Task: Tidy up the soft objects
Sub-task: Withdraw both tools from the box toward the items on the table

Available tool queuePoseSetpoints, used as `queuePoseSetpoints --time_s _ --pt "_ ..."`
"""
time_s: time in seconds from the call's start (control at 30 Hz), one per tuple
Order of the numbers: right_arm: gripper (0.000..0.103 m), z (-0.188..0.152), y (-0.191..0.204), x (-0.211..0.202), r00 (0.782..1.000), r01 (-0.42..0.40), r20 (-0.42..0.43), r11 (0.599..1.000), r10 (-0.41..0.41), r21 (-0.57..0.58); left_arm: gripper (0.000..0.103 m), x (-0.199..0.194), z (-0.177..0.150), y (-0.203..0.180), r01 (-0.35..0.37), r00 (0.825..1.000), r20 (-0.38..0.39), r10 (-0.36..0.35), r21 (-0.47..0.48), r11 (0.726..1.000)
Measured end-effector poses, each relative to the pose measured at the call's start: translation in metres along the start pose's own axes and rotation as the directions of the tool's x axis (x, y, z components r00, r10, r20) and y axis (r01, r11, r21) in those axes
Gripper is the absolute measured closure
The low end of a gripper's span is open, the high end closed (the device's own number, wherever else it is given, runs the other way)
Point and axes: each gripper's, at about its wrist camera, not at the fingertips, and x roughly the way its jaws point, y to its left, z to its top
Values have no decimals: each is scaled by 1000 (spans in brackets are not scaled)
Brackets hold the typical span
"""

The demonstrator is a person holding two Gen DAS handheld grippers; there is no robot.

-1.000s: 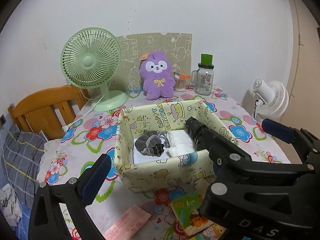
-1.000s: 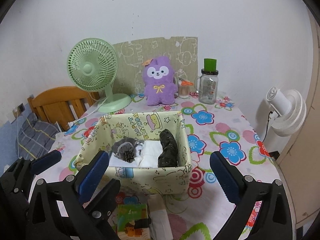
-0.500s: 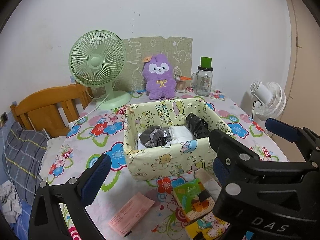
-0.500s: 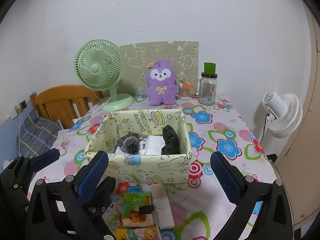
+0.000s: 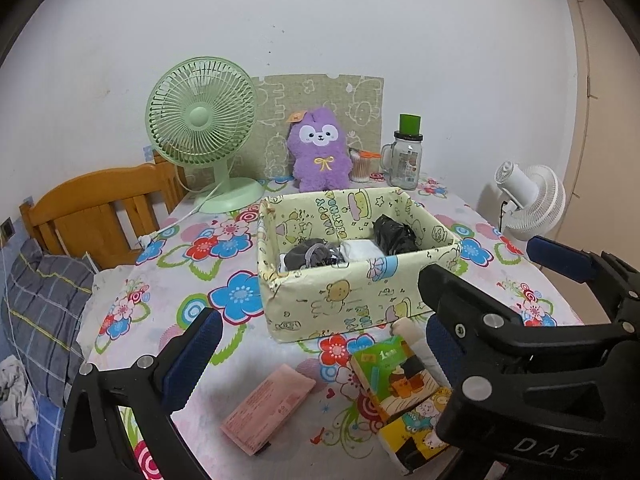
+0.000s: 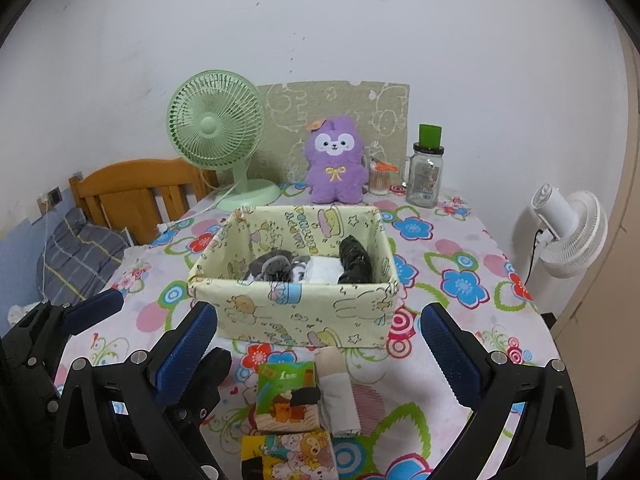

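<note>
A yellow cartoon-print fabric box (image 5: pixel 352 300) (image 6: pixel 304 312) stands mid-table. Inside lie a grey rolled sock (image 5: pixel 308 254) (image 6: pixel 272 266), a white folded cloth (image 5: pixel 362 248) (image 6: pixel 324 268) and a black rolled cloth (image 5: pixel 394 234) (image 6: pixel 354 260). A beige and grey rolled cloth (image 6: pixel 338 392) (image 5: pixel 416 340) lies on the table in front of the box. My left gripper (image 5: pixel 316 356) is open and empty, held back from the box. My right gripper (image 6: pixel 320 356) is open and empty, above the rolled cloth.
Tissue packs (image 6: pixel 286 400) (image 5: pixel 394 380) and a pink packet (image 5: pixel 268 412) lie near the front. At the back stand a green fan (image 5: pixel 204 128), a purple plush (image 5: pixel 320 152) and a glass jar (image 5: pixel 406 160). A white fan (image 6: pixel 568 232) stands right, a wooden chair (image 5: pixel 100 208) left.
Both grippers have pulled back from the box and risen slightly, so the box looks smaller and more of the front table with the tissue packs and rolled cloth shows.
</note>
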Motion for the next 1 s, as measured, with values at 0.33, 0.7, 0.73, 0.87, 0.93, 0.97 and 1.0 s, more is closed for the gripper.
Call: queuePoseSetpoints --time_s 0.33,0.7,0.73,0.87,0.93,0.97,1.0 --pt "0 -20 4 7 1000 -17 -27 1000 17 -6 0 7 -19 3 24 999 -26 -23 20 1000" --pt "0 -41 4 21 998 -20 -55 1000 19 -24 0 24 -39 10 44 995 -89 -42 17 999" --pt "0 -43 4 23 998 -20 -61 999 19 -26 0 25 -41 10 46 995 -93 -45 16 999" --pt "0 -47 4 34 995 -27 -93 999 24 -31 0 33 -48 11 47 992 -119 -44 16 999" --pt "0 -48 6 40 994 -30 -106 999 26 -34 0 37 -49 13 43 991 -129 -41 17 999" --pt "0 -49 6 43 993 -31 -113 999 27 -35 0 40 -50 14 38 990 -139 -35 16 999" --pt "0 -49 7 45 993 -32 -118 999 28 -36 0 43 -51 15 32 989 -147 -29 16 999"
